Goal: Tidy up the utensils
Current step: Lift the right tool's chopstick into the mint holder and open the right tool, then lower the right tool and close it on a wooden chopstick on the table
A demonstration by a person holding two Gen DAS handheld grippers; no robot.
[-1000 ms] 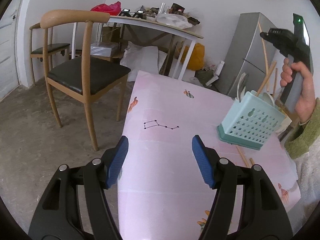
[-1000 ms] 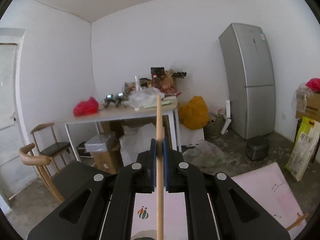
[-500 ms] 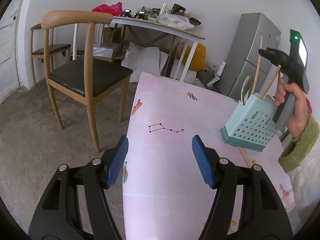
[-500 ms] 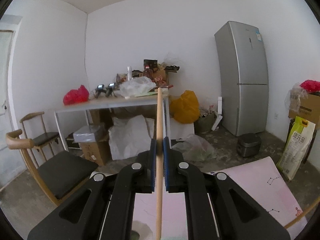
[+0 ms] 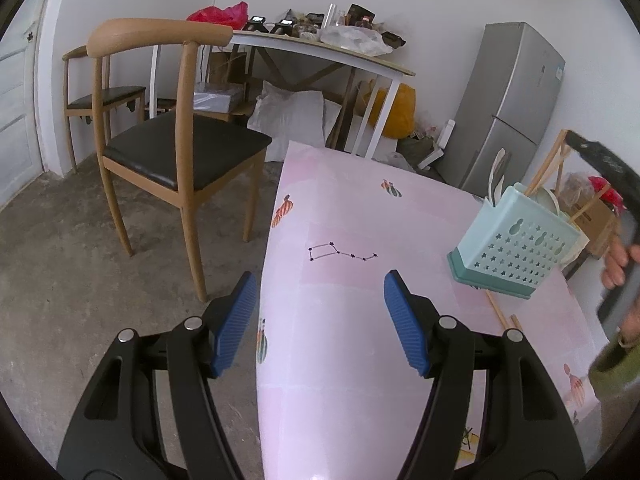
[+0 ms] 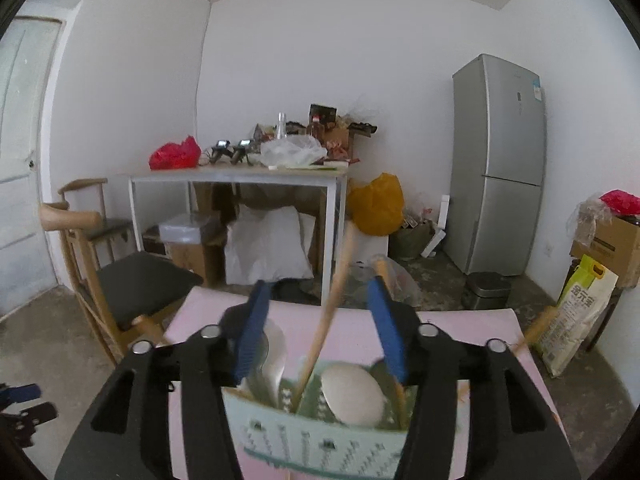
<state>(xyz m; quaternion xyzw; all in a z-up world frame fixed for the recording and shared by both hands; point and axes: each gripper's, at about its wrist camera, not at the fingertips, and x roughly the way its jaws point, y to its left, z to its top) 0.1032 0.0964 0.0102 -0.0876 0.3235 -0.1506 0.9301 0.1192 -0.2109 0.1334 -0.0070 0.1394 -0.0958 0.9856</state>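
A pale green perforated utensil holder (image 5: 516, 248) stands on the pink table (image 5: 340, 360) at the right. It holds spoons (image 6: 352, 392) and wooden chopsticks. My right gripper (image 6: 318, 312) hovers just above the holder (image 6: 320, 436) with its jaws opening. One chopstick (image 6: 332, 304) leans in the holder between the blue pads and touches neither. My left gripper (image 5: 320, 312) hangs open over the table's near left edge with nothing in it. A hand holds the right tool (image 5: 616, 184) at the right border of the left wrist view.
Loose chopsticks (image 5: 496, 308) lie on the table by the holder's base. A wooden chair (image 5: 176, 152) stands left of the table. Behind are a cluttered white table (image 5: 320, 48) and a grey fridge (image 5: 508, 112). Boxes and a bag (image 6: 580, 312) sit at the right.
My right gripper came down over the holder and its jaws parted. The chopstick it gripped upright now leans loose in the holder. The left gripper stayed put.
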